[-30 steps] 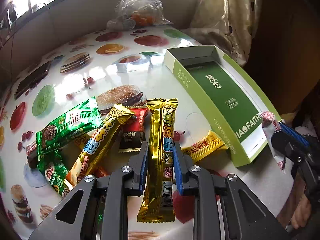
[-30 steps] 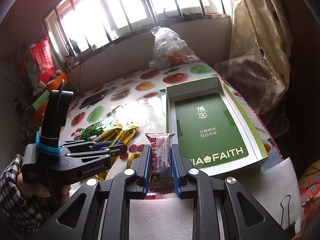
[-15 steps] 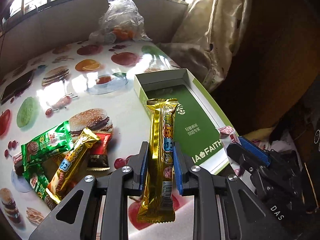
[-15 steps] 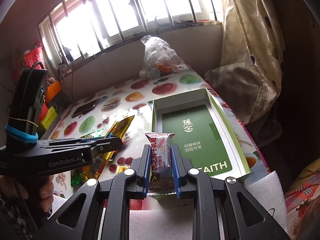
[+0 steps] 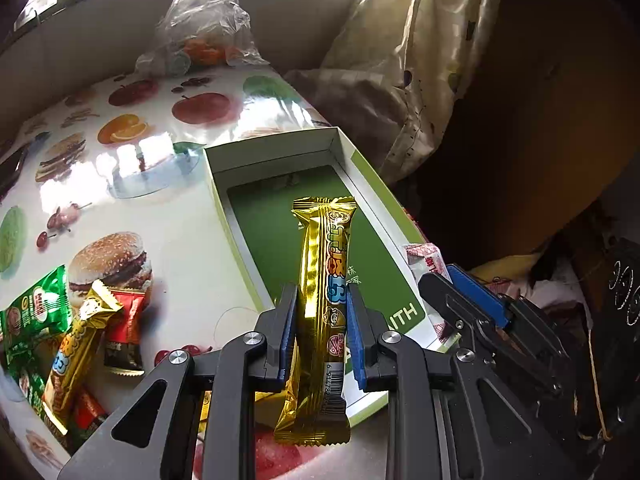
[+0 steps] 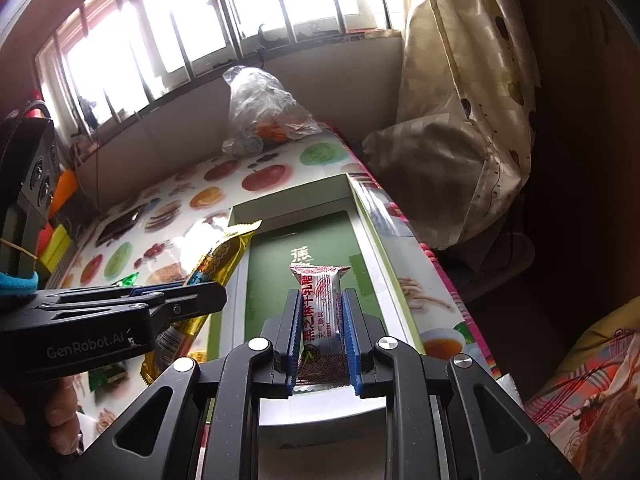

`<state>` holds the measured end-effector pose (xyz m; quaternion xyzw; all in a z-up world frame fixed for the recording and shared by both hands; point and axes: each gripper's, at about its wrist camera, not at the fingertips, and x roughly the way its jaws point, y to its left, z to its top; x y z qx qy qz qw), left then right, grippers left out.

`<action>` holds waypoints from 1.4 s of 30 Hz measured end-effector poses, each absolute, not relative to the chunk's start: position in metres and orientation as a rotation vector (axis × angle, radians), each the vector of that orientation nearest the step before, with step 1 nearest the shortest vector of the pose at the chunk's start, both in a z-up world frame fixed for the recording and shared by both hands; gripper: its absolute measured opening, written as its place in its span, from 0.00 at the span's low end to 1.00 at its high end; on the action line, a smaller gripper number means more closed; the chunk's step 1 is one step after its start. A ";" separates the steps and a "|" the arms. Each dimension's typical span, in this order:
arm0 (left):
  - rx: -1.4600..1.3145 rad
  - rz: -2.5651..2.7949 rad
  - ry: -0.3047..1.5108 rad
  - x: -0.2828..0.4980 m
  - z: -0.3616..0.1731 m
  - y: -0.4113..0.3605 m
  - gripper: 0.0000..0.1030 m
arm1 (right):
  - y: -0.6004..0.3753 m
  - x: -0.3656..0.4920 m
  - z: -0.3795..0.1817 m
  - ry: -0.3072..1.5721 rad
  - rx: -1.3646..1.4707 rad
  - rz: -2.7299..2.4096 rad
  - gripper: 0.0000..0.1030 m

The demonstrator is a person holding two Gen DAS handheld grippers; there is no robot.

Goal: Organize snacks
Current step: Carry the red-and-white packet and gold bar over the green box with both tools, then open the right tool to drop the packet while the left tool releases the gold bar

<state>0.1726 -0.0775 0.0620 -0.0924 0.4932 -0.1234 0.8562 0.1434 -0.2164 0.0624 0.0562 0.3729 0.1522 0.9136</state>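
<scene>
Left gripper (image 5: 322,320) clamped your gold bar (image 5: 322,308); right gripper (image 6: 320,320) clamped white candy (image 6: 322,312); box (image 5: 280,152) empty, pile (image 5: 76,328) remained.

green box (image 5: 280,216) near end hidden by grippers | green packets (image 5: 32,312) cut off left

Daylight is admitted through the blown-out barred window (image 6: 200,36); glare is thrown across the glossy desk (image 5: 132,160), and edges are bent by fisheye distortion.
</scene>
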 end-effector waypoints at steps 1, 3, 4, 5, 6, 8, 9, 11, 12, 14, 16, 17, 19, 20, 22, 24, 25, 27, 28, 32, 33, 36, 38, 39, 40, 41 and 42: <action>-0.193 -0.254 1.043 0.175 0.060 -0.080 0.23 | -0.218 0.146 0.060 0.772 0.116 0.308 0.18; -0.200 -0.258 1.045 0.180 0.056 -0.083 0.23 | -0.219 0.154 0.055 0.784 0.114 0.305 0.18; -0.207 -0.261 1.044 0.182 0.054 -0.085 0.23 | -0.220 0.156 0.053 0.787 0.110 0.300 0.18; -0.209 -0.261 1.046 0.184 0.051 -0.086 0.23 | -0.220 0.159 0.050 0.792 0.104 0.297 0.18; -0.208 -0.258 1.054 0.186 0.048 -0.087 0.23 | -0.220 0.161 0.048 0.797 0.102 0.299 0.18; -0.213 -0.253 1.070 0.189 0.042 -0.090 0.23 | -0.220 0.165 0.044 0.805 0.100 0.299 0.18; -0.213 -0.256 1.072 0.190 0.040 -0.091 0.23 | -0.220 0.166 0.042 0.806 0.092 0.297 0.18; -0.208 -0.251 1.082 0.192 0.035 -0.094 0.23 | -0.220 0.169 0.038 0.813 0.084 0.294 0.19; -0.203 -0.251 1.082 0.192 0.034 -0.095 0.23 | -0.220 0.170 0.036 0.816 0.081 0.293 0.19; -0.202 -0.249 1.083 0.194 0.031 -0.098 0.23 | -0.220 0.171 0.033 0.820 0.070 0.286 0.19; -0.203 -0.250 1.085 0.195 0.030 -0.100 0.23 | -0.219 0.172 0.030 0.823 0.050 0.274 0.19; -0.202 -0.250 1.088 0.195 0.029 -0.101 0.23 | -0.220 0.173 0.028 0.828 0.044 0.269 0.19; -0.207 -0.248 1.090 0.196 0.027 -0.101 0.23 | -0.221 0.175 0.025 0.838 0.051 0.271 0.19; -0.218 -0.248 1.096 0.197 0.026 -0.100 0.23 | -0.222 0.175 0.024 0.840 0.054 0.274 0.19; -0.226 -0.242 1.113 0.198 0.022 -0.099 0.23 | -0.222 0.176 0.023 0.843 0.053 0.274 0.19; -0.220 -0.241 1.112 0.198 0.021 -0.100 0.23 | -0.221 0.176 0.023 0.844 0.053 0.274 0.19; -0.224 -0.242 1.113 0.198 0.021 -0.099 0.23 | -0.222 0.176 0.023 0.844 0.052 0.273 0.19; -0.234 -0.246 1.119 0.199 0.019 -0.098 0.23 | -0.222 0.176 0.023 0.846 0.055 0.274 0.19; -0.234 -0.246 1.120 0.200 0.019 -0.098 0.23 | -0.222 0.176 0.023 0.845 0.055 0.274 0.19; -0.249 -0.254 1.121 0.200 0.018 -0.097 0.23 | -0.222 0.177 0.021 0.849 0.064 0.277 0.20; -0.251 -0.258 1.121 0.200 0.018 -0.096 0.23 | -0.222 0.177 0.021 0.849 0.067 0.275 0.20; -0.245 -0.262 1.118 0.200 0.018 -0.096 0.24 | -0.223 0.176 0.021 0.848 0.078 0.274 0.21; -0.258 -0.266 1.119 0.200 0.018 -0.095 0.25 | -0.224 0.175 0.021 0.846 0.085 0.272 0.22; -0.265 -0.270 1.119 0.199 0.018 -0.095 0.25 | -0.224 0.175 0.022 0.845 0.088 0.270 0.22; -0.267 -0.268 1.116 0.200 0.018 -0.094 0.28 | -0.225 0.174 0.023 0.842 0.092 0.268 0.23; -0.268 -0.266 1.109 0.199 0.019 -0.093 0.32 | -0.226 0.173 0.024 0.840 0.101 0.265 0.23; -0.268 -0.266 1.105 0.198 0.020 -0.093 0.34 | -0.227 0.173 0.025 0.837 0.112 0.265 0.23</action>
